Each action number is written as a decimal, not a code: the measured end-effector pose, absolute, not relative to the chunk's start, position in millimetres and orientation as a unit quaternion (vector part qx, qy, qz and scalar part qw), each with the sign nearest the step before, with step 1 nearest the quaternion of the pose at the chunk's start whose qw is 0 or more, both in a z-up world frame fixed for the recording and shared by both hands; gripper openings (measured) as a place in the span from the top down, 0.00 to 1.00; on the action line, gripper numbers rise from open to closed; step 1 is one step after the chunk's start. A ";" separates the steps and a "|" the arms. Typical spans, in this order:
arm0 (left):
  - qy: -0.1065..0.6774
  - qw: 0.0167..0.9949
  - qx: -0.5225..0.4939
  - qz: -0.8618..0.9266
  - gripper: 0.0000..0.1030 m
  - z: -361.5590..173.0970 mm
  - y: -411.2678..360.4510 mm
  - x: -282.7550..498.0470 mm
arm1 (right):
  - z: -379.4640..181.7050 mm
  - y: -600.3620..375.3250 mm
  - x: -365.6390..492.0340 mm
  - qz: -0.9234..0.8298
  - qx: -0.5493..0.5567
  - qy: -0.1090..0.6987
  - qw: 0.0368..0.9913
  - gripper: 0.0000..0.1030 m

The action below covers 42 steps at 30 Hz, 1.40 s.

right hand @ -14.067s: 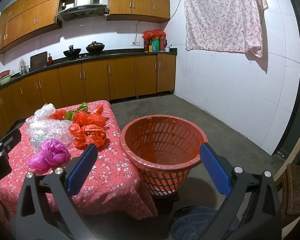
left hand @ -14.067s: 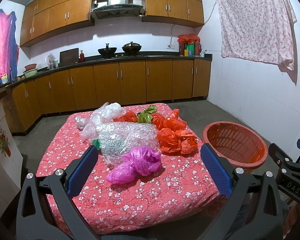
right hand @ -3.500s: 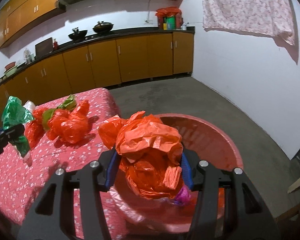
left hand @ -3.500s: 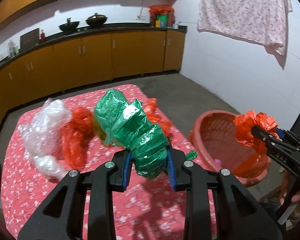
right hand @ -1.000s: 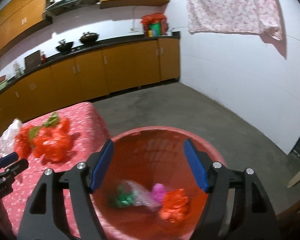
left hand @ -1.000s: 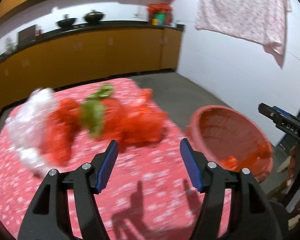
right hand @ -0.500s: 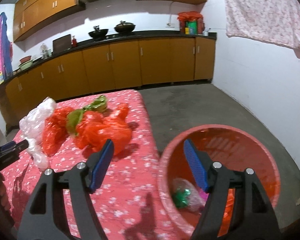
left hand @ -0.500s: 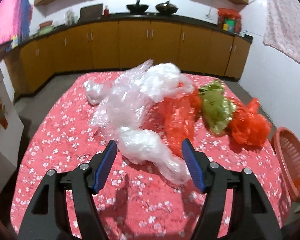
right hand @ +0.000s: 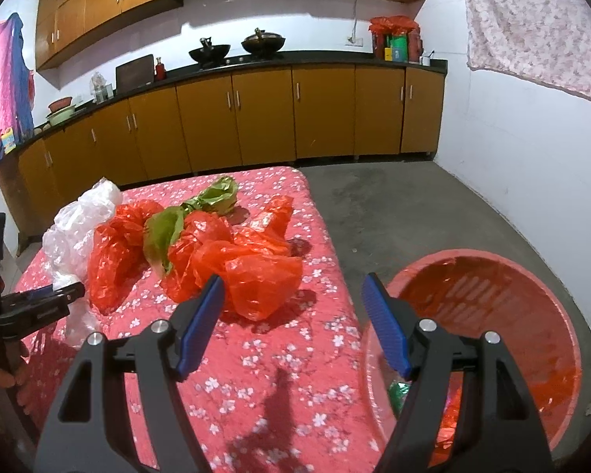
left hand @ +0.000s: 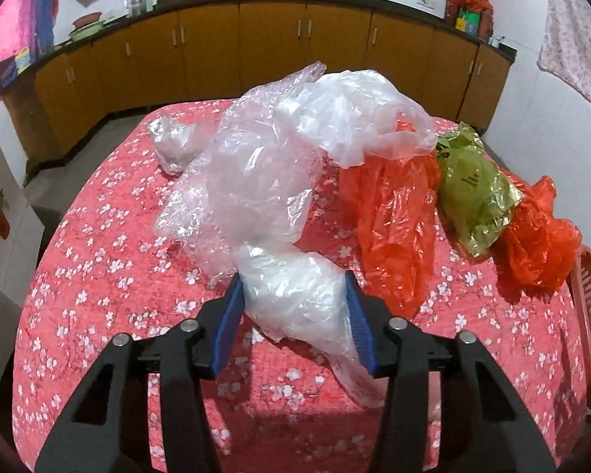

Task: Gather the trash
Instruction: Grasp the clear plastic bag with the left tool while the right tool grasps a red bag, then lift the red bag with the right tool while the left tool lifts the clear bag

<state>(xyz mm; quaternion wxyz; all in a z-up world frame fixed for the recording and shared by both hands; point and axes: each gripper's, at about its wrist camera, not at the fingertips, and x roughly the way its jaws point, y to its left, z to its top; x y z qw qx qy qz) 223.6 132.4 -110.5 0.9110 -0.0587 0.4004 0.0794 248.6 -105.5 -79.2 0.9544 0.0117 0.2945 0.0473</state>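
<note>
A clear bag (left hand: 295,299) lies low in the centre of the left view, on the red flowered surface (left hand: 110,276). The left gripper (left hand: 295,307) straddles it, pads touching its sides. The right gripper (right hand: 293,321) hangs open between an orange bag (right hand: 256,280) and the basket (right hand: 532,276) at lower right.

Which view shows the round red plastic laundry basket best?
Right wrist view: the round red plastic laundry basket shows its rim, slatted wall and some trash inside, partly behind the right hand-held gripper. The left wrist view catches only a sliver of rim at the right edge.
</note>
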 end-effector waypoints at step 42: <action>0.324 0.945 -0.032 0.027 0.55 -65.5 151.3 176.4 | -95.5 -91.3 278.6 0.068 0.037 0.350 0.933 0.82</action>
